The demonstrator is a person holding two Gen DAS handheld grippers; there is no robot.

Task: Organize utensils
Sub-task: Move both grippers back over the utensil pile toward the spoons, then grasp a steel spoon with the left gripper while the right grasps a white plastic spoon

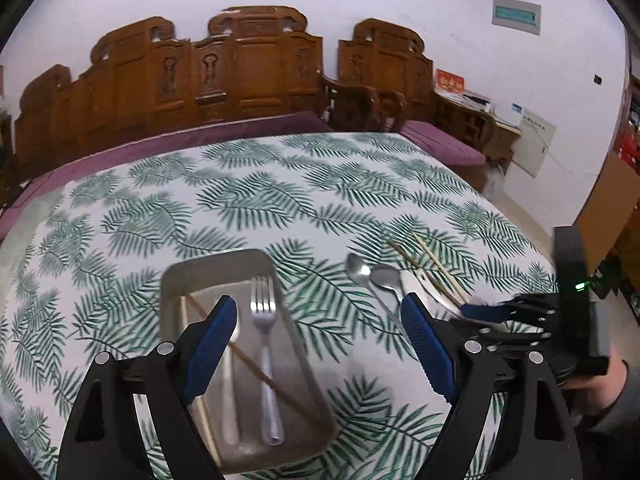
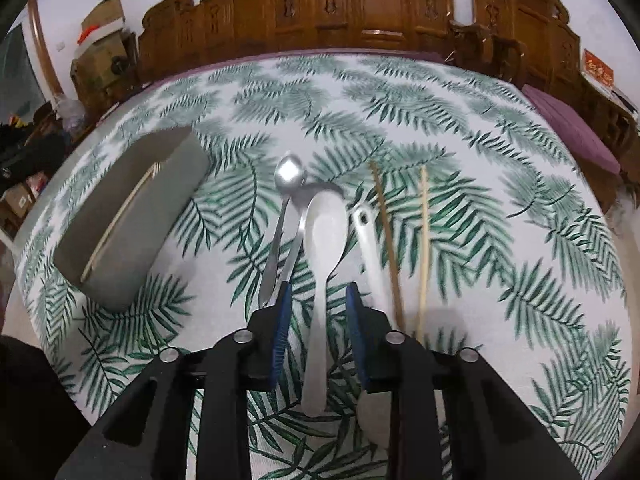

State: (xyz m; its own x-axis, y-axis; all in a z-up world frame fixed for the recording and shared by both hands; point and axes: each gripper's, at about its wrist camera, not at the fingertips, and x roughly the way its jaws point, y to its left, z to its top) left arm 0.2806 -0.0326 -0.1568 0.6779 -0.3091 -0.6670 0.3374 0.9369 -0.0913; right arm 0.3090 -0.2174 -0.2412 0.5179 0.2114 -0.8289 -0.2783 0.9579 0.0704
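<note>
Right tool [image 2: 316,300] straddles white ceramic spoon [image 2: 322,248], blue ribbed pads apart (not touching); left tool [image 1: 320,328] spread above steel tray [image 1: 176,280].

Left gripper [image 1: 318,334] is hanging over the table w/ its jaws spread wide, nothing between the blue pads [image 1: 212,350]. Underneath it a metal tray [image 1: 174,280] is sitting on the leaf-print tablecloth [image 1: 280,192], holding a fork [image 1: 265,354] lying lengthwise, a brown chopstick [image 1: 256,368] crossing diagonally under it, plus a pale chopstick [image 1: 208,416] along the left wall. Right of the tray, two steel spoons [image 1: 370,276] are lying side by side, then a white spoon [image 1: 420,284] and two more chopsticks [image 1: 434,264]. Right gripper [image 1: 486,312] is reaching in at that pile from the right edge, too blurry to say if it's gripping anything. Carved wooden bench [image 1: 248,68] is sitting behind the table.
</note>
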